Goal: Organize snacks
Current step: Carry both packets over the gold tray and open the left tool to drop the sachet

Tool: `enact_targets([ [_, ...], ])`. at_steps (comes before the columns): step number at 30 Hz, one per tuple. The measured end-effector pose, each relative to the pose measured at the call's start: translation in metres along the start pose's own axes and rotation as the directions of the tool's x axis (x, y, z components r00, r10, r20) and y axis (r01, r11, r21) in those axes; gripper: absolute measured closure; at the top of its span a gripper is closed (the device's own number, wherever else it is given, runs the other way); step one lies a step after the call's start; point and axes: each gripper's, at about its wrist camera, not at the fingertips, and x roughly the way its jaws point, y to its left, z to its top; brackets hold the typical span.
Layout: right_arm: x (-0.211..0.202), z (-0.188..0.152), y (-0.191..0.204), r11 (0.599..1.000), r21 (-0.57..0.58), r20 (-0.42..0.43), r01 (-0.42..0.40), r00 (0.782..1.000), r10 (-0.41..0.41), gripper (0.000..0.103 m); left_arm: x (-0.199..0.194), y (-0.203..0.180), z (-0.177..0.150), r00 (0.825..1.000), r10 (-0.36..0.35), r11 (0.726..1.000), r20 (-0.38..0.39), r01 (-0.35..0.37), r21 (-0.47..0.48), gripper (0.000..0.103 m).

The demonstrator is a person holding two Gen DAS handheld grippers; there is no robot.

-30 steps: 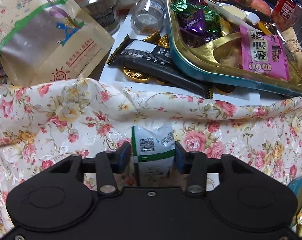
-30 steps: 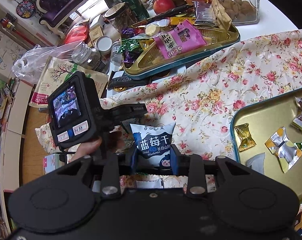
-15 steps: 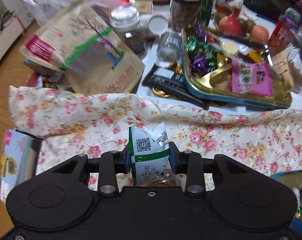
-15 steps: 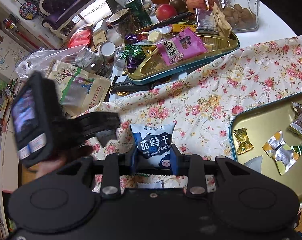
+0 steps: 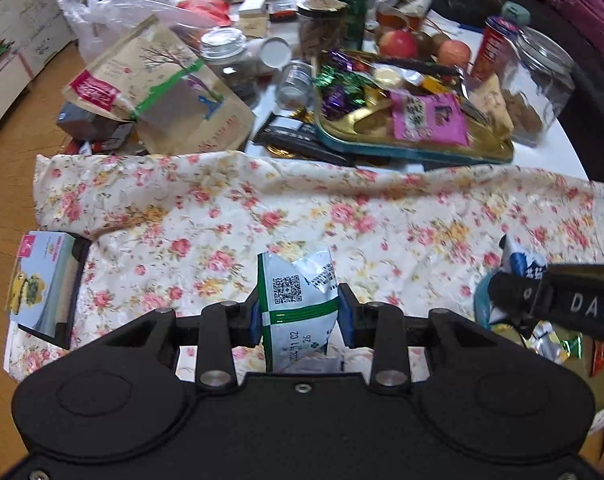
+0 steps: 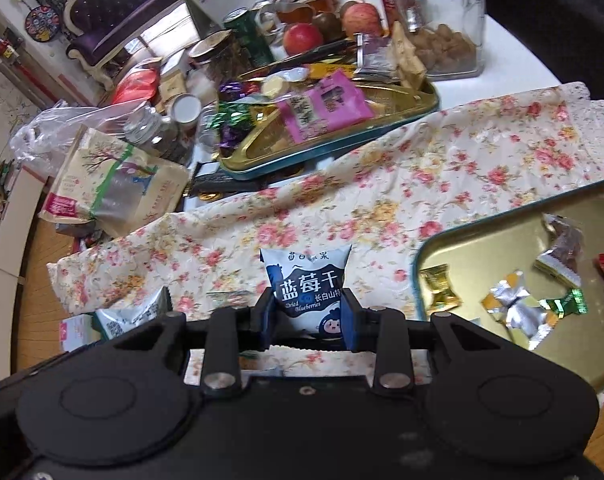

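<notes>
A white round worktop (image 6: 513, 68) stands in a living room with a wooden floor, and a floral cloth (image 5: 302, 208) covers its near part. Behind the cloth the worktop is crowded: a gold tray (image 5: 485, 148) with a teal rim holds purple and green candies and a pink packet (image 5: 429, 118), and beside it lie a brown paper pouch (image 5: 170, 92), some glass jars and two red apples.

The left gripper (image 5: 300, 318) is closed on a white and green packet (image 5: 298, 308). The packet stands upright between the blue pads, above the cloth, and shows a QR code and a printed date.

The right gripper (image 6: 307, 320) is clamped on a blue and white packet (image 6: 307, 284) of dried blueberries, also upright between its pads and above the cloth. In the left wrist view this gripper appears at the right edge, over the rim of a second tray.

This second gold tray (image 6: 501, 236) lies on the cloth just to the right of the right gripper. Inside it are several wrapped candies: a gold one (image 6: 439, 288), a silver one (image 6: 515, 310), a green one and a red one at the edge.
</notes>
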Motion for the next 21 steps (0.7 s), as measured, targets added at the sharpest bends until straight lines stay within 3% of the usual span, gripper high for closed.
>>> enact_targets([
  [5,-0.01,0.003,-0.036,0.997,0.054,0.027,0.052,0.998,-0.053,0.068,0.007,-0.033,-0.009,0.996,-0.065,0.996,-0.054,0.068,0.05,0.059],
  [11,-0.031,0.011,-0.078,0.987,0.119,0.083,0.106,0.99,-0.116,0.068,0.002,-0.083,-0.022,0.99,-0.128,0.98,-0.065,0.137,0.145,0.059],
  [21,-0.056,0.014,-0.146,0.962,0.222,0.113,0.161,0.975,-0.189,0.068,-0.018,-0.155,-0.041,0.95,-0.3,0.904,-0.088,0.312,0.291,0.059],
])
